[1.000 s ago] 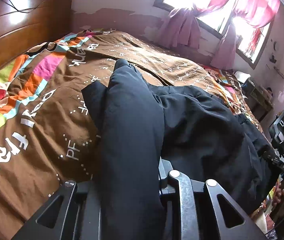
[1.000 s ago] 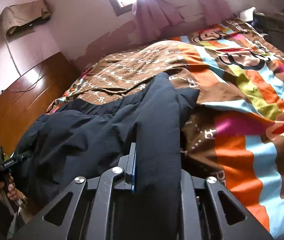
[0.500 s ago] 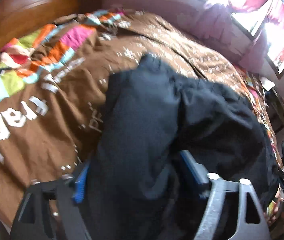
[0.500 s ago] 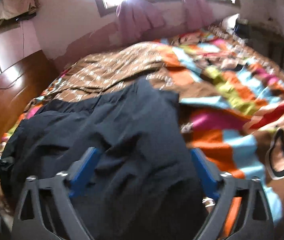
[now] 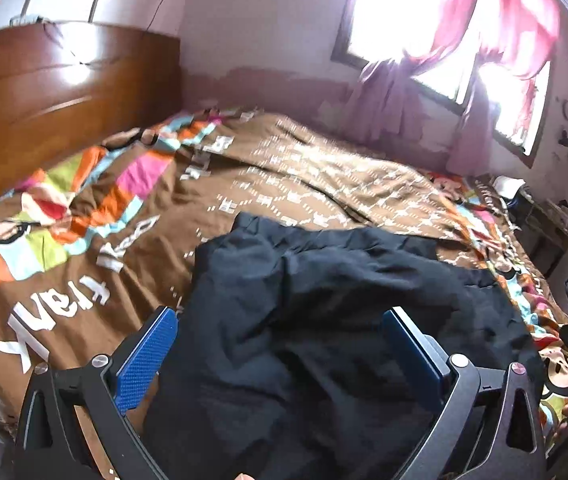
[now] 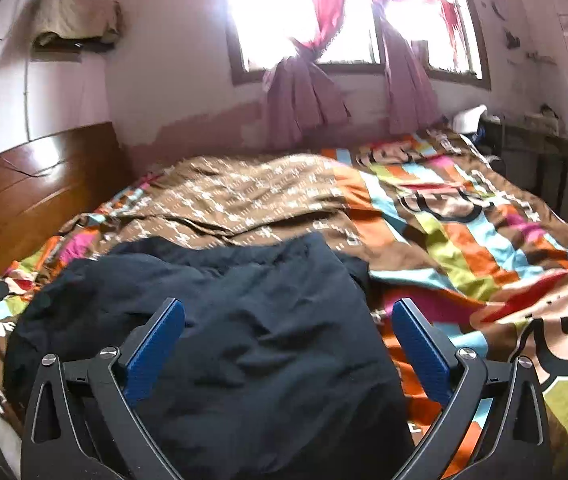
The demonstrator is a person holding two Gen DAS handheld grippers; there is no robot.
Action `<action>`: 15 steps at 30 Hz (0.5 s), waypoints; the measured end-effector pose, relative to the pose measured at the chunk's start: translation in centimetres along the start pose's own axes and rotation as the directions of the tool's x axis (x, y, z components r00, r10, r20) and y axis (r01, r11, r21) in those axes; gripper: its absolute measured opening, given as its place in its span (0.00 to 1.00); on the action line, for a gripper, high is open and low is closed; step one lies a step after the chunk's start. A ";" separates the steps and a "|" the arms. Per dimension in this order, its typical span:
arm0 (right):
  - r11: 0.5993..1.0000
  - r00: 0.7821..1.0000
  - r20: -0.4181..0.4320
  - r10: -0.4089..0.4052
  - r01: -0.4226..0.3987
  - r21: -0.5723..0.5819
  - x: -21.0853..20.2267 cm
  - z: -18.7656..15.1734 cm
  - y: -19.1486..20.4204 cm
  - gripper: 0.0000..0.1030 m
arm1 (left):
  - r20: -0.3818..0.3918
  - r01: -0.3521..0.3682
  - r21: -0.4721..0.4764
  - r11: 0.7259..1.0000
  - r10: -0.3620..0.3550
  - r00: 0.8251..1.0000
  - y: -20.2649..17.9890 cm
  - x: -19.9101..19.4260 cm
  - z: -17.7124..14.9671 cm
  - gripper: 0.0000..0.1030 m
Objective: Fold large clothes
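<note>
The dark garment (image 5: 324,320) lies bunched on the patterned bedspread (image 5: 83,280) at the near edge of the bed, and both claws sit over it with their jaws spread wide, gripping nothing. In the left wrist view the left gripper (image 5: 279,344) has cloth filling the gap between its blue pads (image 5: 143,356), the bulk running off toward 2 o'clock, where the other tool shows at the frame's edge. In the right wrist view the right gripper (image 6: 288,340) frames the same garment (image 6: 223,320), whose mass trails toward 9 o'clock. Its long axis therefore appears to run side to side between the two claws, each about equally near its own end. Only the left view shows the far hem at 12 o'clock lying on brown quilt; only the right view shows the garment's right border against the bright stripes (image 6: 464,248). Whether either lower finger touches cloth cannot be told.
</note>
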State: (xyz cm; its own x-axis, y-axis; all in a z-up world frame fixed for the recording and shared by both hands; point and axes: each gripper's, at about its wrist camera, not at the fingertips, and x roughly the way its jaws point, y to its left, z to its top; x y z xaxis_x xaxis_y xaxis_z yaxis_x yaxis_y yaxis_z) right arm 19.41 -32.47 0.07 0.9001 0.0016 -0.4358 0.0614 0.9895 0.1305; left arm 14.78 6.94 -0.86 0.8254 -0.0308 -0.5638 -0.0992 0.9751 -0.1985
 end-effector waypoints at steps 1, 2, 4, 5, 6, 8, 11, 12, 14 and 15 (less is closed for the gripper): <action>1.000 1.000 0.009 0.012 -0.012 -0.003 -0.4 0.0 0.3 0.99 | 0.014 0.001 0.009 1.000 -0.001 1.000 -0.4 -0.6 -0.1 1.00; 1.000 1.000 0.021 0.021 -0.021 -0.008 -0.9 0.0 0.6 0.99 | 0.031 0.003 0.020 1.000 -0.004 1.000 -0.7 -1.2 -0.2 1.00; 0.999 0.999 0.039 0.036 -0.035 -0.027 -1.9 0.0 1.3 0.99 | 0.052 0.010 0.036 0.999 -0.011 0.999 -1.1 -2.3 -0.5 1.00; 0.998 0.998 0.050 0.043 -0.041 -0.039 -2.4 0.0 1.7 0.99 | 0.067 0.010 0.045 0.999 -0.013 0.998 -1.4 -3.0 -0.7 1.00; 0.998 0.997 0.060 0.046 -0.043 -0.049 -2.9 0.0 2.0 0.99 | 0.076 0.009 0.051 0.999 -0.013 0.997 -1.7 -3.5 -1.0 1.00; 0.997 0.996 0.076 0.056 -0.051 -0.060 -3.9 -0.2 2.6 0.99 | 0.107 0.005 0.066 0.998 -0.012 0.994 -2.0 -4.8 -1.4 1.00; 0.996 0.993 0.095 0.072 -0.066 -0.061 -5.3 -0.3 3.4 0.99 | 0.132 0.001 0.091 0.996 -0.013 0.991 -2.7 -6.7 -2.1 1.00; 0.995 0.992 0.097 0.081 -0.075 -0.061 -5.7 -0.4 3.6 0.99 | 0.134 -0.001 0.098 0.995 -0.012 0.991 -2.9 -7.2 -2.2 1.00; 0.994 0.991 0.094 0.092 -0.086 -0.067 -6.5 -0.4 4.0 0.99 | 0.140 -0.008 0.115 0.993 -0.009 0.990 -3.2 -8.3 -2.6 1.00; 0.993 0.991 0.095 0.097 -0.091 -0.070 -7.0 -0.5 4.2 0.99 | 0.144 -0.011 0.126 0.992 -0.007 0.990 -3.4 -8.8 -2.9 1.00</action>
State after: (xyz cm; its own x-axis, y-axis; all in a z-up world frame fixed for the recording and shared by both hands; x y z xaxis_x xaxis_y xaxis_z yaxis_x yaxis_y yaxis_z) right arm 13.11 -28.25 3.21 0.9385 0.0840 -0.3348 -0.0508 0.9930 0.1065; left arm 6.23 3.26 2.49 0.8975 -0.0057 -0.4411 -0.0378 0.9952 -0.0898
